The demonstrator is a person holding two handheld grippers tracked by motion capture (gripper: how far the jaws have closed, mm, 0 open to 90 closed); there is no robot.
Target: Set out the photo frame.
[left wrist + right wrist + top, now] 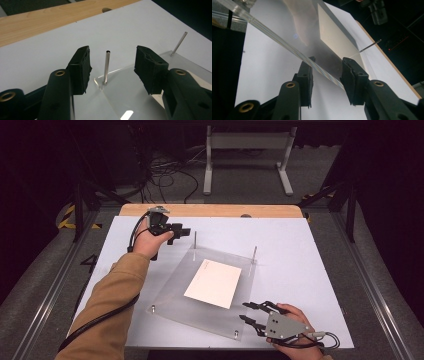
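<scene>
A clear acrylic plate (172, 292) lies on the white table, with a cream card (213, 283) on its middle. Thin metal pins stand at its far corners (194, 240) (255, 254). My left gripper (179, 231) is open beside the far left pin. In the left gripper view that pin (107, 66) stands upright between the open jaws of the left gripper (113, 61), touching neither. My right gripper (248, 313) is open at the plate's near right edge. In the right gripper view the plate's edge (269, 28) runs between the spread jaws of the right gripper (328, 68), and the card (337, 37) lies beyond.
Short fittings sit at the plate's near corners (152, 308) (236, 334). A wooden strip (210, 210) borders the table's far edge. On the floor beyond are a grey metal stand (247, 150) and loose cables (165, 175). Bare white table (300, 250) lies right of the plate.
</scene>
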